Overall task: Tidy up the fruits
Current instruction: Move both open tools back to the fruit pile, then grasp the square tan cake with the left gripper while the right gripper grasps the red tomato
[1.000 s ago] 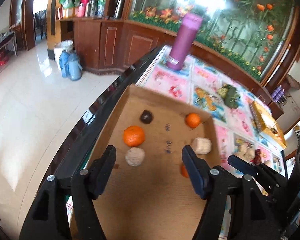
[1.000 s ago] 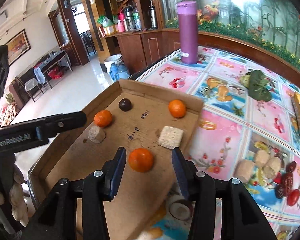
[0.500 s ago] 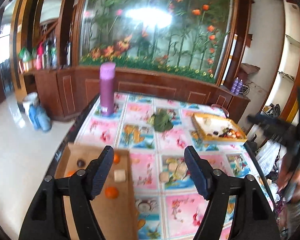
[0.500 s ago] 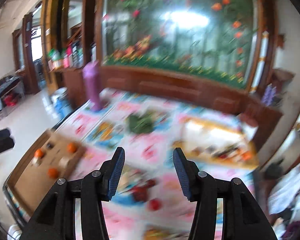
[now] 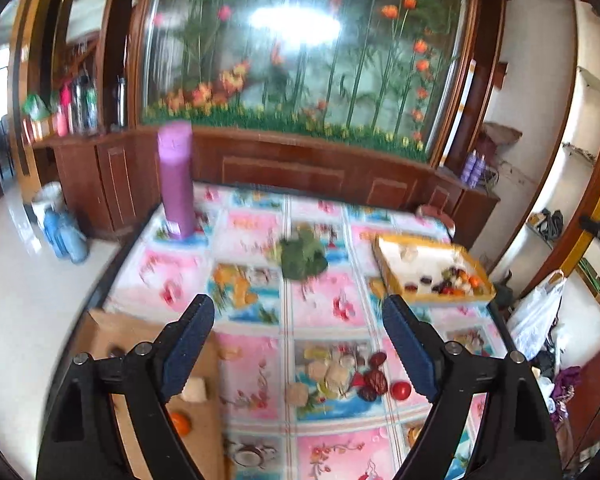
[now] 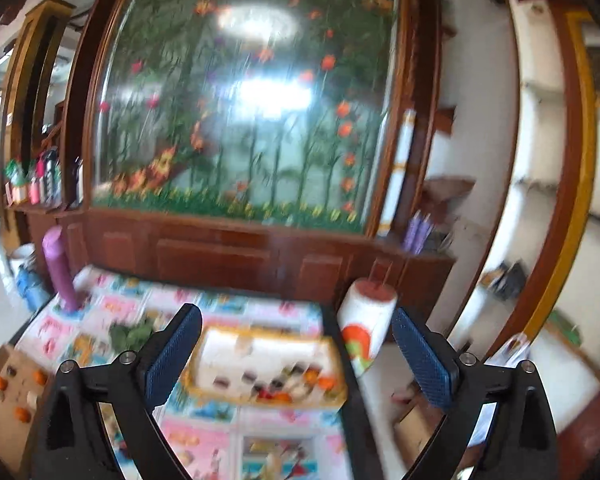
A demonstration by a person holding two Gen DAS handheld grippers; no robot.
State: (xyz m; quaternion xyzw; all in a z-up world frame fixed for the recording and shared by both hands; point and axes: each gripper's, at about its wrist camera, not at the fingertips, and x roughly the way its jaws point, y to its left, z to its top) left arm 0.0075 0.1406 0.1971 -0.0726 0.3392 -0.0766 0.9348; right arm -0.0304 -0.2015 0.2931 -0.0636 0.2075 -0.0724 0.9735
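Both grippers hang above the flowered table, and their jaws are opening with nothing between them. My left gripper (image 5: 300, 344) looks over a cardboard tray (image 5: 100, 330) at the lower left, which holds an orange (image 5: 180, 422) and a pale block (image 5: 196, 390). A loose pile of fruit (image 5: 340, 376) with dates and a red tomato (image 5: 400, 390) lies on the cloth. A yellow-rimmed tray (image 5: 440, 300) with mixed fruit sits at the right. My right gripper (image 6: 300, 356) faces that yellow tray (image 6: 268, 331); the cardboard tray (image 6: 4, 412) with oranges lies far left.
A tall purple bottle (image 5: 176, 184) stands at the table's back left. A green leafy bundle (image 5: 302, 258) lies mid-table. A white cylinder (image 6: 366, 320) stands off the table's right end. Wooden cabinets and a painted glass panel are behind. The picture is blurred.
Both grippers rose and drew back from the cardboard tray. The right one left the orange it straddled in the tray and swung right toward the yellow tray. Both jaws stand wider.
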